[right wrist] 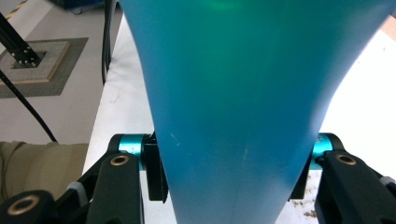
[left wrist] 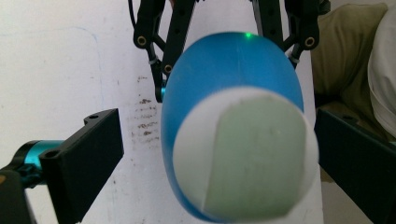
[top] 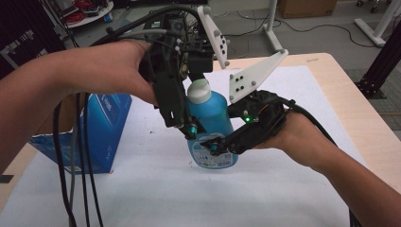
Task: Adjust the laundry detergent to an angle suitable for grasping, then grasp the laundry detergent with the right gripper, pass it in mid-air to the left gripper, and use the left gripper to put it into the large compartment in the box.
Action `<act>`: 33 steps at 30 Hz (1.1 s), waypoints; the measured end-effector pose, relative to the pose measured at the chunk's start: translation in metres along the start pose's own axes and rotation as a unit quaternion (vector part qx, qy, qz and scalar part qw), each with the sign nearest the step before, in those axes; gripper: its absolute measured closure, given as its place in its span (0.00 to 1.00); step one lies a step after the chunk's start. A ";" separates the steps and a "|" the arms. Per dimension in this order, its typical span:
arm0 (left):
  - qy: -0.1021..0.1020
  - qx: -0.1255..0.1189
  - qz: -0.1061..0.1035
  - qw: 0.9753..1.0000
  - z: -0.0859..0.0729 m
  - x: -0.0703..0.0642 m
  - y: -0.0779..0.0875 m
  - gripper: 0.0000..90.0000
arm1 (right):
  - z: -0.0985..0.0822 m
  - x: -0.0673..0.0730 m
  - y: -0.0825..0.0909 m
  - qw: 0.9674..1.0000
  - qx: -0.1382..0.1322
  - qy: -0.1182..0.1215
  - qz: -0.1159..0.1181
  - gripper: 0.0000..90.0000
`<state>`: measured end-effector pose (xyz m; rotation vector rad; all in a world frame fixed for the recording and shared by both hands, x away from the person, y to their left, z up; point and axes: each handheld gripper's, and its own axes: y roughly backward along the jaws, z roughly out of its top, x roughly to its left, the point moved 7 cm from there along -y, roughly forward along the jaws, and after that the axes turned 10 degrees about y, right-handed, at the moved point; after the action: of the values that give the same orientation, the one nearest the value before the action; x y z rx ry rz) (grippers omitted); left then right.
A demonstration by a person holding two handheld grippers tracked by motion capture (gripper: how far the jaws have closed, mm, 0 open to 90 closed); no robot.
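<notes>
Right gripper is clamped on the lower body of the blue bottle, standing mid-table; left gripper hangs spread either side of its white cap, touching nothing. Risk as I see it: a sideways knock on the cap could twist the slick bottle in that grip. White sheet covers the table, blue carton at nine o'clock, cables on the floor at twelve.
</notes>
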<state>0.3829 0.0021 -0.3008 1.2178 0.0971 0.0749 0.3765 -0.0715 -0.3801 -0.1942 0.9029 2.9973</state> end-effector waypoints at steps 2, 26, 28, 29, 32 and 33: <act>0.001 0.001 0.001 1.000 0.000 -0.001 0.000 0.03 | 0.002 0.001 0.000 1.000 0.001 0.003 0.000 0.52; -0.002 0.012 0.007 1.000 0.000 -0.005 -0.001 0.15 | 0.005 0.007 0.002 1.000 0.000 0.008 0.006 0.52; -0.005 0.014 0.003 1.000 0.000 -0.005 -0.001 0.19 | 0.005 0.007 0.003 1.000 0.000 0.007 0.006 0.52; -0.005 0.014 0.003 1.000 0.000 -0.005 -0.002 0.21 | 0.005 0.007 0.003 1.000 0.001 0.008 0.006 0.52; -0.005 0.014 0.001 1.000 0.000 -0.006 -0.002 0.23 | 0.005 0.007 0.003 1.000 0.002 0.008 0.007 0.52; -0.006 0.013 -0.001 1.000 0.000 -0.006 -0.003 0.25 | 0.005 0.007 0.003 1.000 0.003 0.009 0.007 0.52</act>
<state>0.3772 0.0007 -0.3030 1.2448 0.0891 0.0657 0.3688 -0.0714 -0.3758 -0.2157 0.9181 3.0101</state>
